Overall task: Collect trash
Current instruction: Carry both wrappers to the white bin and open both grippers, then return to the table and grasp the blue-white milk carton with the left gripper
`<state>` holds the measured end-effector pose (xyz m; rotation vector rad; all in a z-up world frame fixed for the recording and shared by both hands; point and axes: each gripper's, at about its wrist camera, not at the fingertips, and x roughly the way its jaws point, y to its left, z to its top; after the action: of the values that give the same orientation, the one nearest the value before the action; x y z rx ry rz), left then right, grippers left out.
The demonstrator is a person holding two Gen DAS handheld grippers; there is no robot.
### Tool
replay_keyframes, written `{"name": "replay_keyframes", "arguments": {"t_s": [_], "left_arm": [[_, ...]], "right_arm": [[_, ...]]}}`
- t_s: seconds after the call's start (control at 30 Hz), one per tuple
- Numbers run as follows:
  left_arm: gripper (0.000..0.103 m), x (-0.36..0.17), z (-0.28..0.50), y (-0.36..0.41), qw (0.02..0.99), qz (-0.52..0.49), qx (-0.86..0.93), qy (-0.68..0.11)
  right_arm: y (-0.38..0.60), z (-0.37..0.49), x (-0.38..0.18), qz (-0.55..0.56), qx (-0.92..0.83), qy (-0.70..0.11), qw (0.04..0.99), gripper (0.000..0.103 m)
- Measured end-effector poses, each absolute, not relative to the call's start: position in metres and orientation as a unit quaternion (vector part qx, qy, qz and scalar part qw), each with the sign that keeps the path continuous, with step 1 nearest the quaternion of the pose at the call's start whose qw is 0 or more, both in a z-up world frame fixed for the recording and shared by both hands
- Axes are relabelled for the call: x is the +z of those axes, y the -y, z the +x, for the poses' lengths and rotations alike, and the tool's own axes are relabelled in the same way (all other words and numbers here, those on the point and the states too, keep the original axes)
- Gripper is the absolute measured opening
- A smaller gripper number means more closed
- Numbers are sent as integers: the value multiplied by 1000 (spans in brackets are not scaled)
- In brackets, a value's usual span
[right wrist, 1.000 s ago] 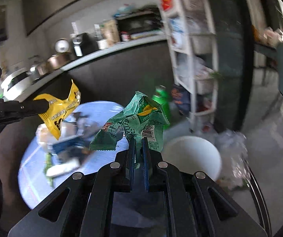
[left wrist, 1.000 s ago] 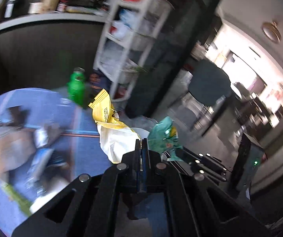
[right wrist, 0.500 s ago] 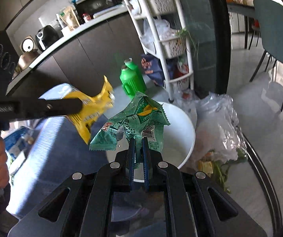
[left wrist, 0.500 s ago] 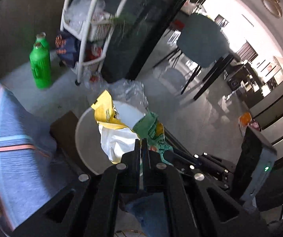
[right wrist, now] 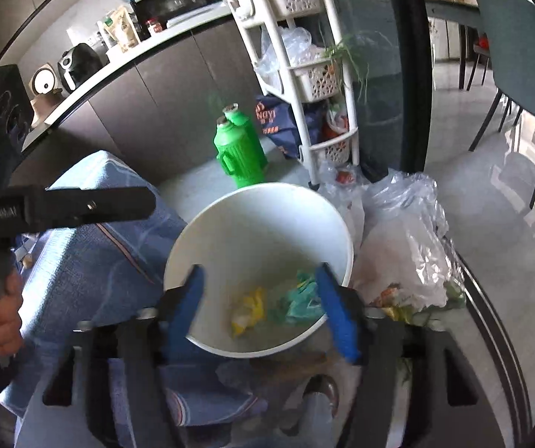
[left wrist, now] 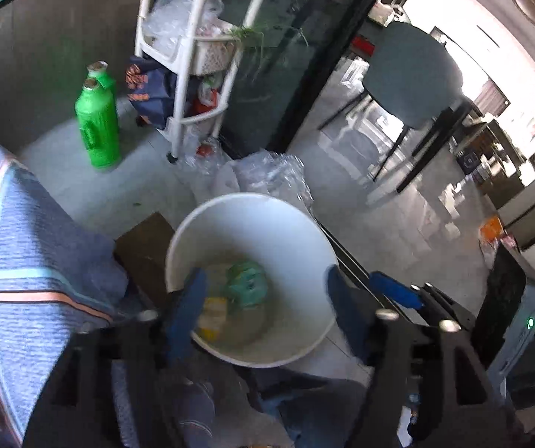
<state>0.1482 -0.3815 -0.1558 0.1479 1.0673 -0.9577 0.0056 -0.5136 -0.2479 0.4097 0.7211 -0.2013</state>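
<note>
Here, both the left gripper (left wrist: 263,306) and the right gripper (right wrist: 260,310) are being held wide apart, nothing gripped, above the white bin (right wrist: 267,201); the yellow wrapper (right wrist: 246,310) and green wrapper (right wrist: 297,304) are lying at its bottom.

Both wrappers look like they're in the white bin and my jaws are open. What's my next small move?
Probably lift both grippers up and swing back toward the blue-clothed table for more trash. The yellow wrapper and green wrapper lie at the bottom of the white bin, and the left gripper and right gripper are open and hold nothing.
</note>
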Motion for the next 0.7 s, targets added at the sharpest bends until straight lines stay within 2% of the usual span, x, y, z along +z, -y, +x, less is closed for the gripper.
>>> {"name": "replay_keyframes", "arguments": {"t_s": [0.07,0.1,0.4,0.7], "left_arm": [[95,-145,144,377,767,64,-430,-473],[98,-140,143,374,773,62,-425,-467],[99,-89,123,344,800,35,-401,-445],[99,-33,85,246,849,0,-342,-402]], "right_arm": [[512,3,-244,192,-94,-344,914,92],[509,2,-242,189,-93,-343,915,94],[485,-7,-200,181,-75,-333,922,94],[430,-15,-156,158,-16,-322,933,95]]}}
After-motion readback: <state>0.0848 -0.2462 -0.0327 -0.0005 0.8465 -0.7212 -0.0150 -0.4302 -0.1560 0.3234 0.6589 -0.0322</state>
